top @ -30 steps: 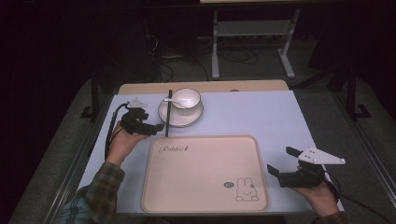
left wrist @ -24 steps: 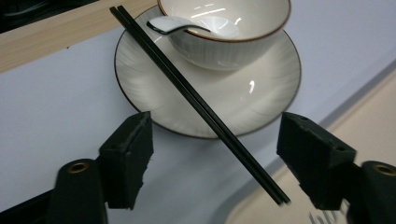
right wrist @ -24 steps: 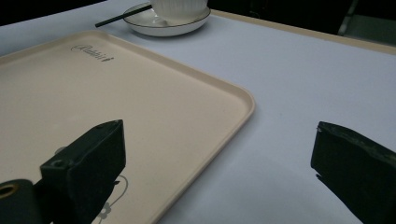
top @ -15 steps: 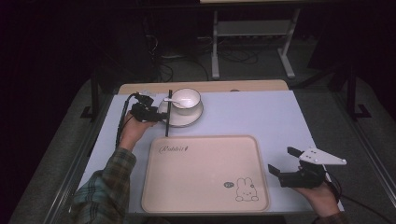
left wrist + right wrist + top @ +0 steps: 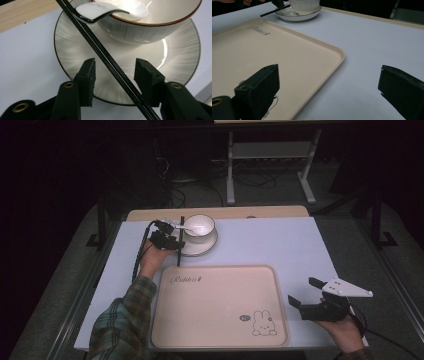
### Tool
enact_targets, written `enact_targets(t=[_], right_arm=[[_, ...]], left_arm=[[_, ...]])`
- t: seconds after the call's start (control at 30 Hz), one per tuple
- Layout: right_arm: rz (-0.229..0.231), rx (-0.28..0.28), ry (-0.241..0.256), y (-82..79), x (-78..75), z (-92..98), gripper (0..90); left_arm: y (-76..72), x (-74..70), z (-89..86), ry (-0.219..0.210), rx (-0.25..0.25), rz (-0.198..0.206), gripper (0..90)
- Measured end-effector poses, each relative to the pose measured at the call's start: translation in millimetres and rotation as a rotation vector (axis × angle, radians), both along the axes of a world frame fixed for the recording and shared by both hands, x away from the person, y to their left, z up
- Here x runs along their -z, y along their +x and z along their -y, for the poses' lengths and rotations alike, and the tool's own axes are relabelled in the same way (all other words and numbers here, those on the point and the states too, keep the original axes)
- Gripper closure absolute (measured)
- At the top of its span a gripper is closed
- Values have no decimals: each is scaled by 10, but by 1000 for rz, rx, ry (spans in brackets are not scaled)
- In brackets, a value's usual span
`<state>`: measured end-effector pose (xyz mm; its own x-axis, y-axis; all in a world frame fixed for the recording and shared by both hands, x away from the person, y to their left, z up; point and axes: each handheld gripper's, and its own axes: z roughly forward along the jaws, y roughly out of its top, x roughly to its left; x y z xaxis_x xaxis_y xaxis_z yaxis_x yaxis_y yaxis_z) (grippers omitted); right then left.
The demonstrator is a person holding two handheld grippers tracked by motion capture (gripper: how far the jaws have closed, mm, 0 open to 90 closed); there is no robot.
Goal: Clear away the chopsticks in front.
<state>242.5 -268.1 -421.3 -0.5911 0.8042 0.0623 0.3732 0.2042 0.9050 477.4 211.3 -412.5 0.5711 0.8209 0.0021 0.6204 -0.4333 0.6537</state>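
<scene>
Straddling the black chopsticks [image 5: 110, 65] over the saucer [image 5: 175, 50], left gripper [image 5: 115, 68] fingers sit half-open, untouching; right gripper [image 5: 329, 87] gapes wide, empty.

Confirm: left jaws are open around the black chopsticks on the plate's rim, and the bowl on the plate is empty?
Not empty. The left gripper view shows a white spoon in the bowl. The rest holds: left gripper open around the chopsticks on the plate.

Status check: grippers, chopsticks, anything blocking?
Left gripper open, jaws either side of chopsticks lying across saucer. Right gripper open beside tray. Spoon handle overhangs chopsticks.
</scene>
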Motion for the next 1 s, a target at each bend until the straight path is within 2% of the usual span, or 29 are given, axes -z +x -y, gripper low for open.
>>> enact_targets(t=[0.33, 0.63, 0.73, 1.0], right_arm=[[-1, 3, 9, -9, 0, 13, 36], [-5, 0, 12, -9, 6, 15, 41], [-6, 1, 13, -8, 8, 18, 42], [-4, -2, 15, -13, 9, 23, 47]], left_arm=[[85, 97, 6, 23, -34, -8, 652], [202, 68, 46, 55, -42, 16, 719], [238, 71, 54, 71, -47, 13, 742], [300, 89, 73, 74, -50, 16, 777]])
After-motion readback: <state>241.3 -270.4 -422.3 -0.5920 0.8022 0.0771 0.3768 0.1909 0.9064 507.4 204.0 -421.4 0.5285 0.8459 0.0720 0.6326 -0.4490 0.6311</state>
